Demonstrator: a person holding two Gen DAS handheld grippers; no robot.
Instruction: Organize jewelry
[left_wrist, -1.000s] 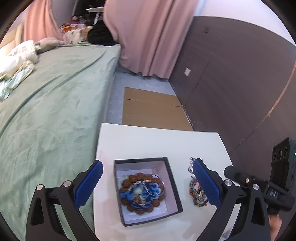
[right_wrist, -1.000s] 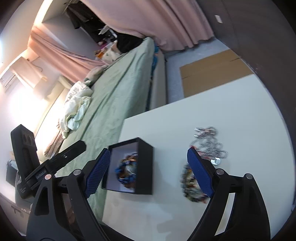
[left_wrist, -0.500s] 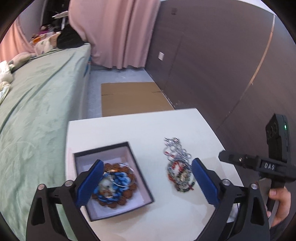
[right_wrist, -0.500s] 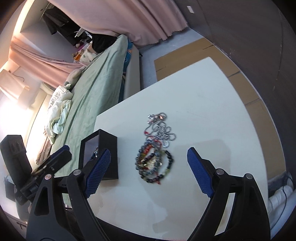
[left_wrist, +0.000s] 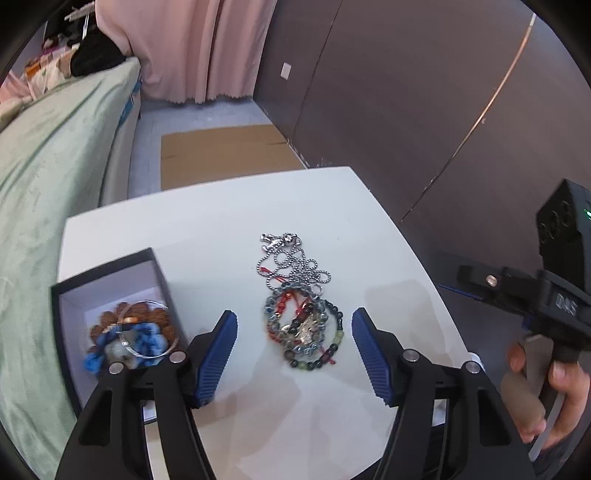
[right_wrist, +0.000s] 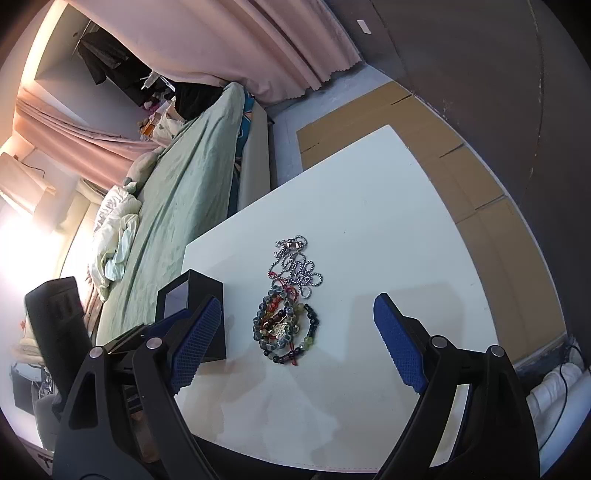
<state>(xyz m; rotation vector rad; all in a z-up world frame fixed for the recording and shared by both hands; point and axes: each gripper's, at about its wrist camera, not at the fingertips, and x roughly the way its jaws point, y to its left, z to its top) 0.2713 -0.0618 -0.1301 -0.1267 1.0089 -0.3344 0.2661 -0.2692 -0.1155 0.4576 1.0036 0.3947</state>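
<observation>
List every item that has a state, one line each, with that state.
Black box: lid off, already holding bracelets.
Beaded bracelets: piled loose on the table.
Silver chain: tangled, lying beside the pile.
Left tool: closing, pads clear of the beads.
Right tool: open, empty.

I see a white table (left_wrist: 207, 221) with rounded corners, its left edge running close along a bed covered in a green sheet (left_wrist: 44, 177). Directly on the table, near that left edge, sits an open black box (left_wrist: 162, 273) with a pale lining; inside it I can make out a brown bead bracelet, a blue knotted piece and a thin silver bangle. Toward the middle of the table lies a loose silver ball chain (left_wrist: 291, 264), and touching its near end is a heap of beaded bracelets (left_wrist: 304, 328) in grey, green, dark and red, tangled with red cord. The far half of the tabletop carries nothing else that I can see.
</observation>
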